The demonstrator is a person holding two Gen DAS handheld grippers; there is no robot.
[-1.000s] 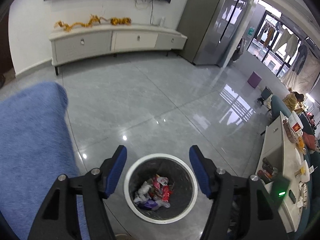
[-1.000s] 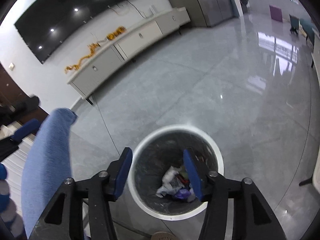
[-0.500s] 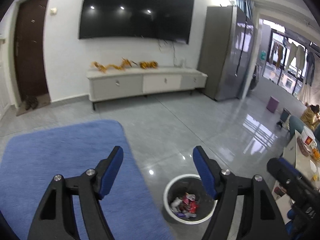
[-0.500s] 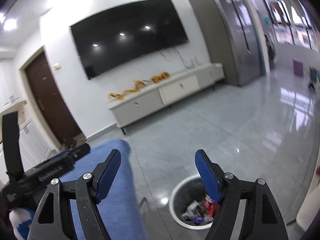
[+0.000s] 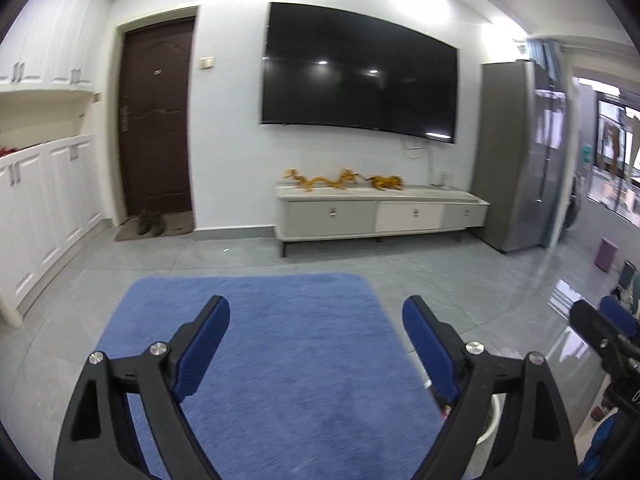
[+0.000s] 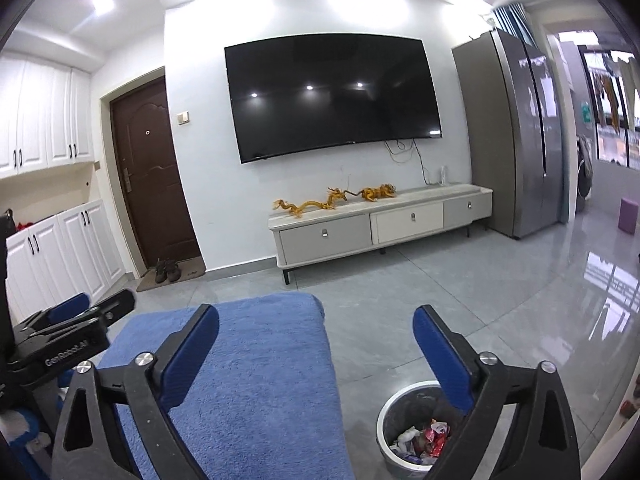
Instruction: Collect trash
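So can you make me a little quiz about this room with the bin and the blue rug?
1. True or false: the round white-rimmed trash bin has wrappers inside.
2. What lies on the grey tiled floor beside the bin: A a fluffy blue rug, B a red mat, C a box?
3. Is anything held in the right gripper or left gripper?

Key: 1 true. 2 A. 3 No, both jaws are opening, empty.

Blue rug (image 5: 280, 344) on floor; wall TV (image 5: 360, 84); brown door (image 5: 158, 120)
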